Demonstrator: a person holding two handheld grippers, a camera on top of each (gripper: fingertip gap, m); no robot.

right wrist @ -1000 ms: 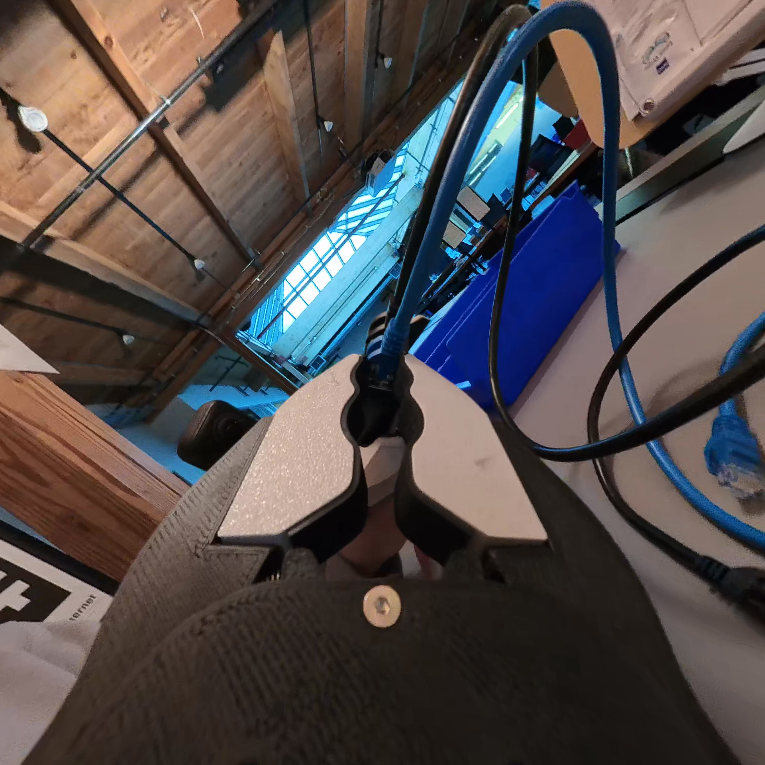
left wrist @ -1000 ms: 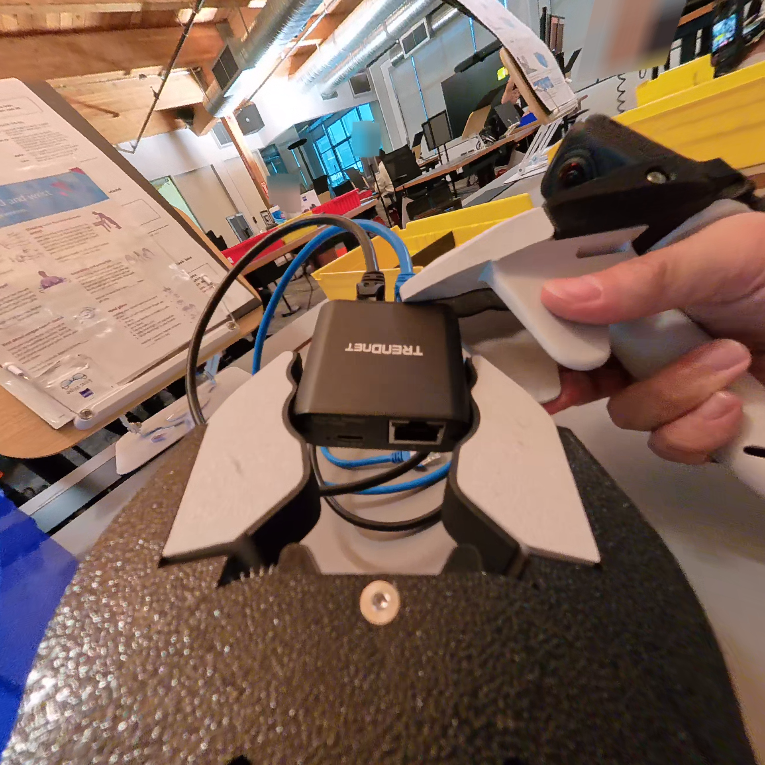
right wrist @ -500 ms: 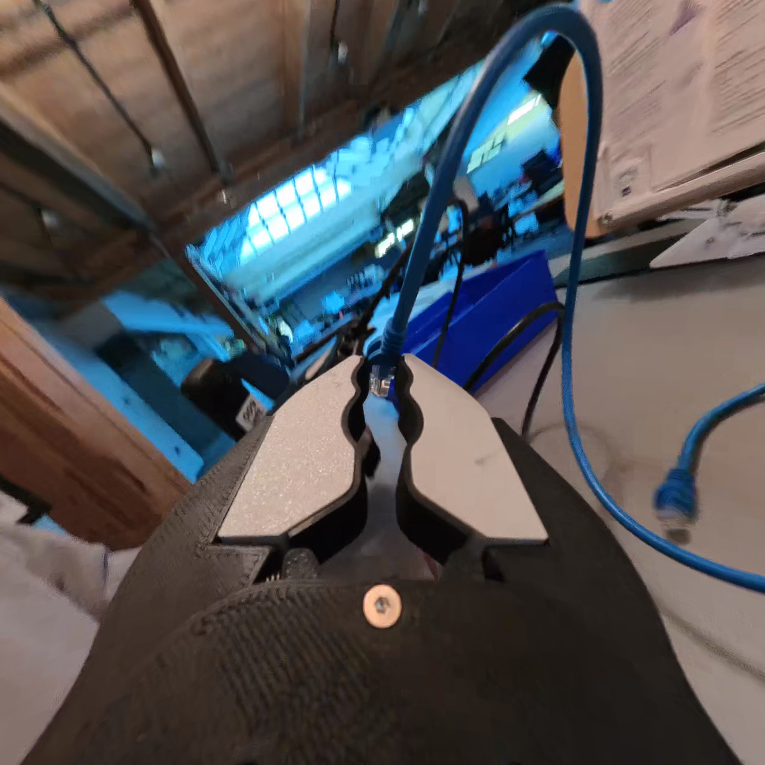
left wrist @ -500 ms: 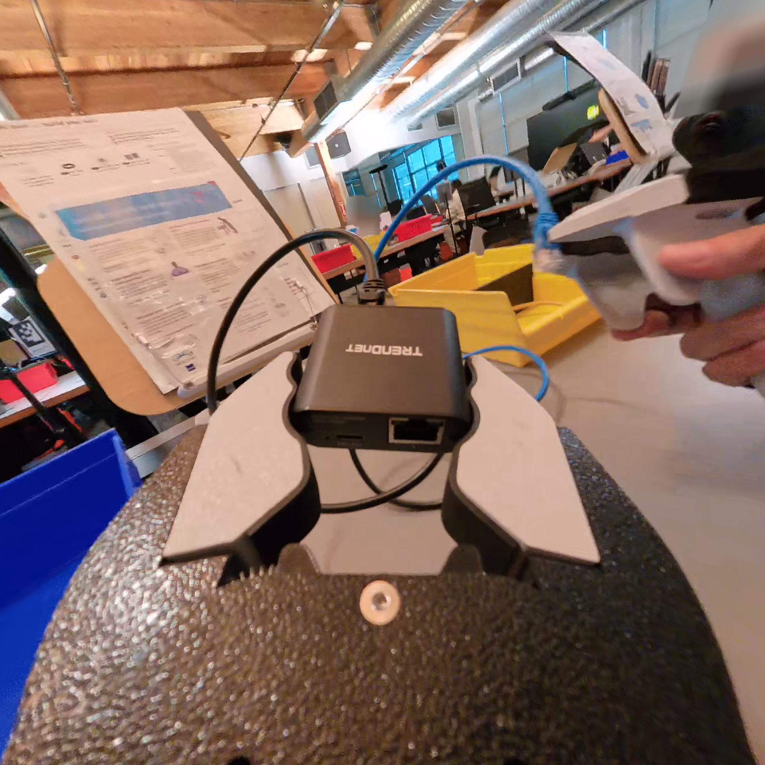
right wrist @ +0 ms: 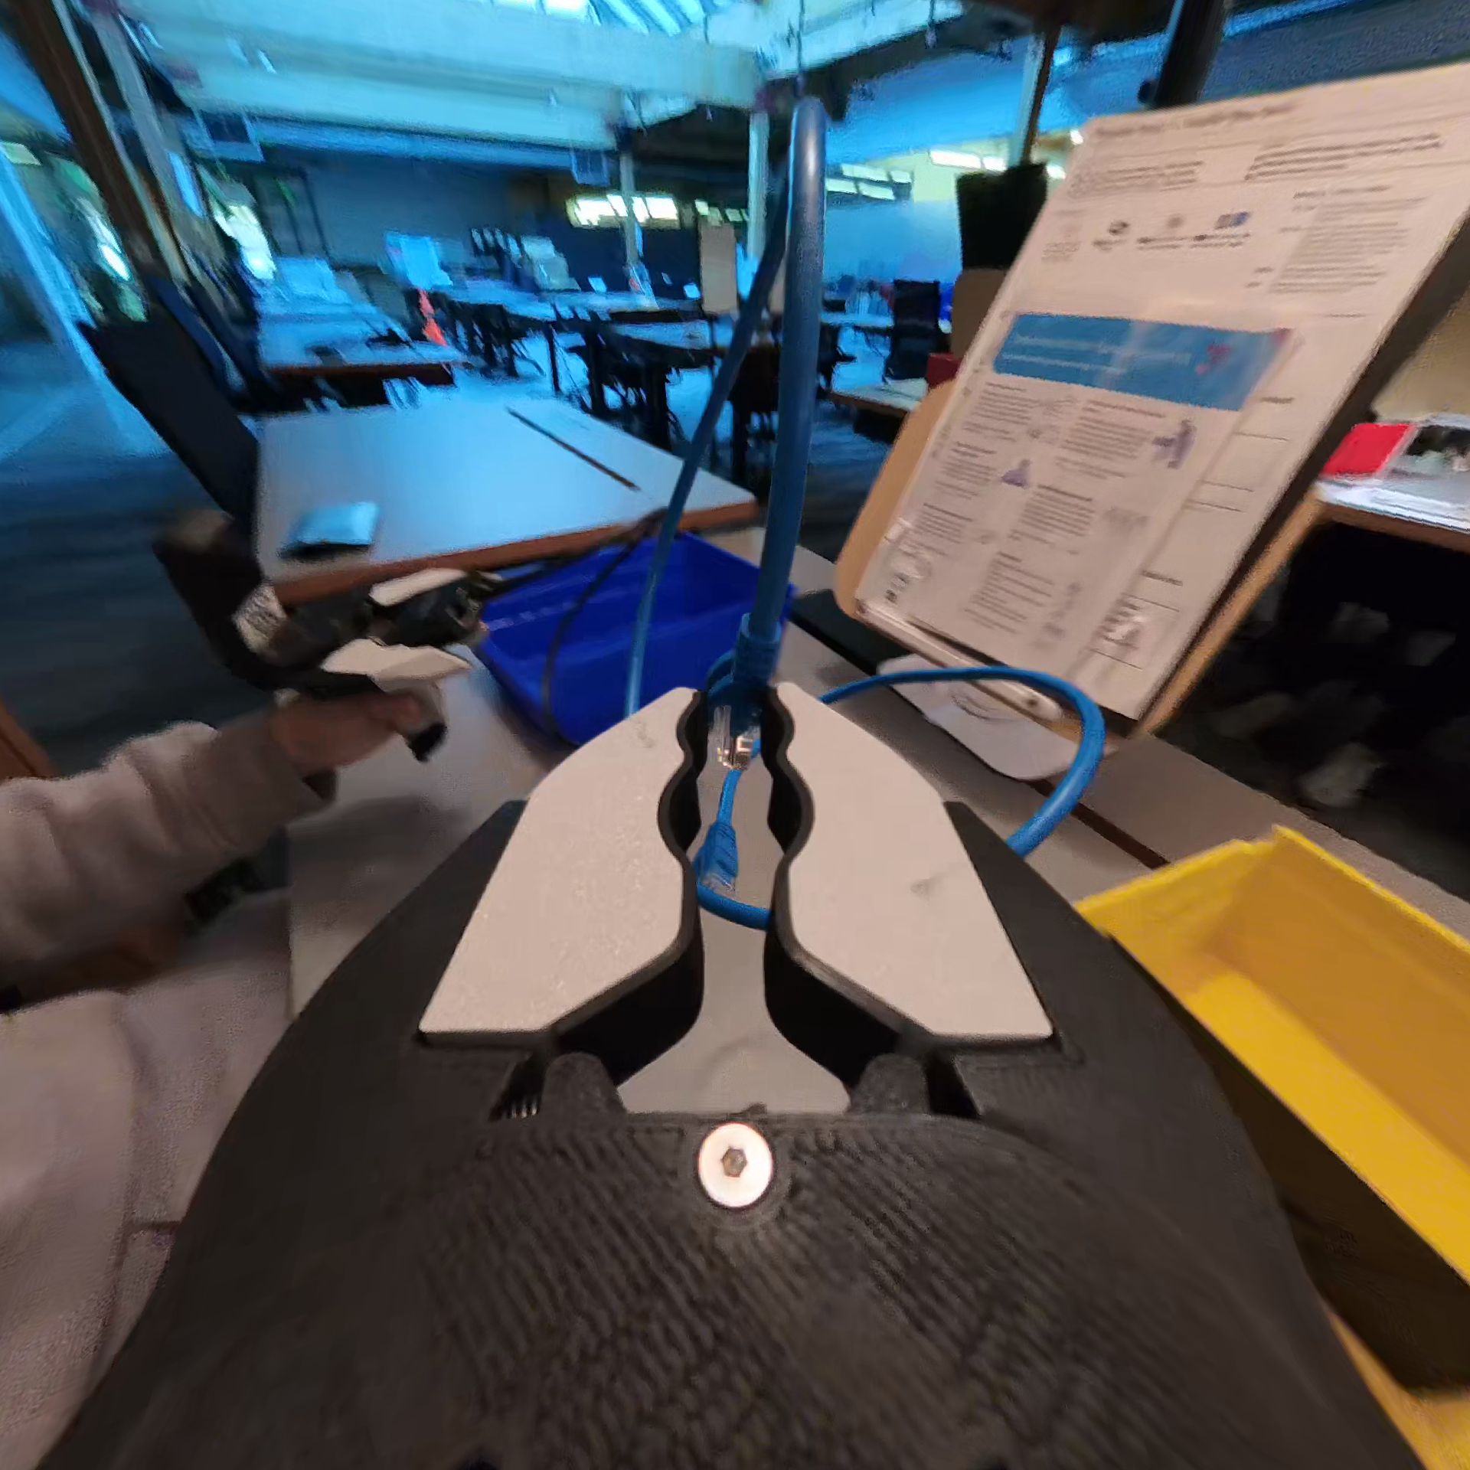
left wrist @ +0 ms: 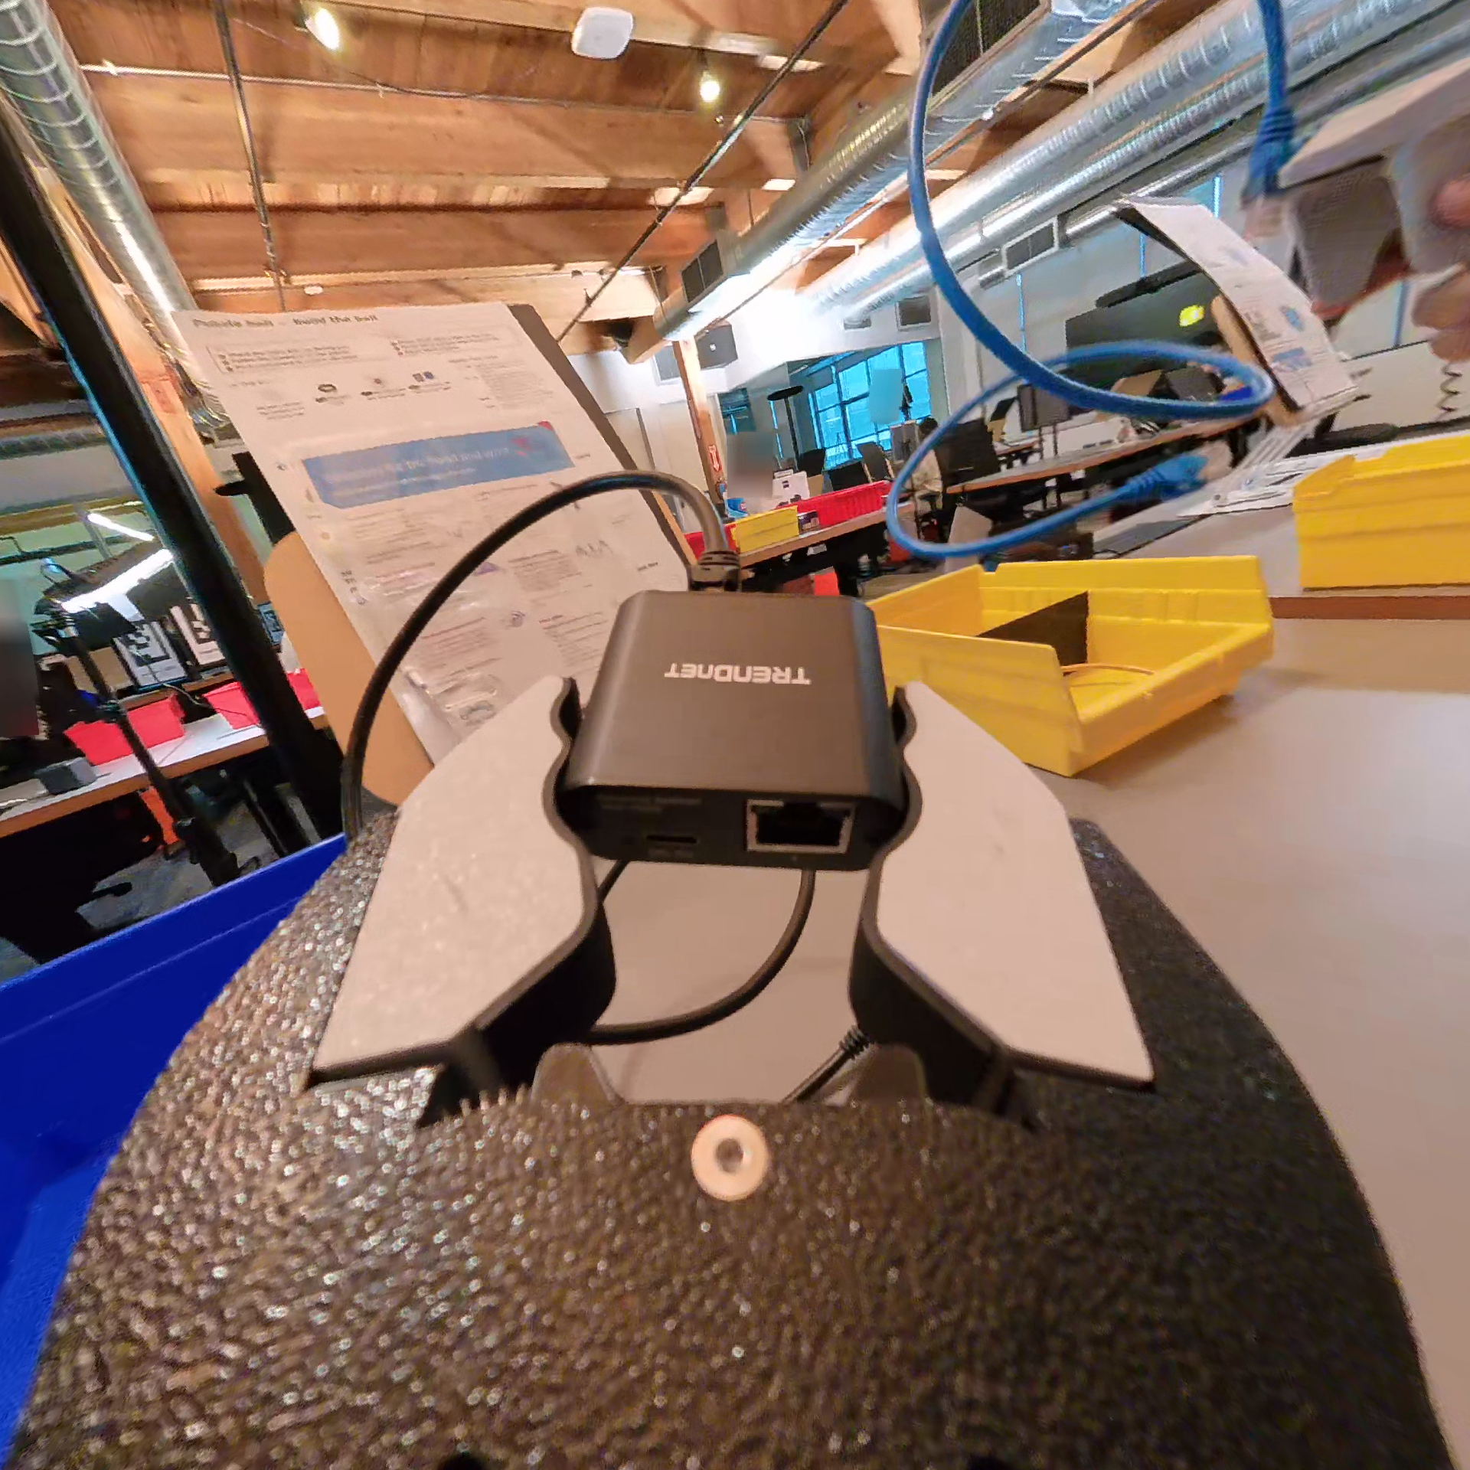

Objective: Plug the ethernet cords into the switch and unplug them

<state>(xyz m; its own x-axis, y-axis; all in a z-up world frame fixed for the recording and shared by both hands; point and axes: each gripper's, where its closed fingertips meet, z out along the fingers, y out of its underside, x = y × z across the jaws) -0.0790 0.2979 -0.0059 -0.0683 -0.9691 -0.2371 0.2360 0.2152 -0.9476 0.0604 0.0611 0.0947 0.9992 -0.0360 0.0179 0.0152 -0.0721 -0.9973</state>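
Observation:
My left gripper (left wrist: 732, 716) is shut on the sides of a small black switch (left wrist: 740, 636), held above the table. A black cable (left wrist: 414, 636) stays plugged into its far side. The port (left wrist: 799, 823) on the near side is empty. My right gripper (right wrist: 736, 716) is shut on the clear plug of a blue ethernet cord (right wrist: 799, 358), held in the air, apart from the switch. The cord loops up and back down, and its other plug (right wrist: 720, 855) dangles free. In the left wrist view the right gripper (left wrist: 1352, 143) is high at the upper right, with the blue cord (left wrist: 931, 239) hanging from it.
A yellow bin (left wrist: 1114, 668) sits on the grey table (left wrist: 1273, 875) to the right, with another yellow bin (left wrist: 1384, 525) behind it. A blue bin (left wrist: 119, 1034) is at the left. A tilted board with printed sheets (left wrist: 445, 493) stands behind the switch. Tip to tip, the grippers are about 30 cm apart.
My right gripper pulled the blue plug out of the switch's far side and carried it up and to the right. The switch stays in my left gripper with only the black cable in it.

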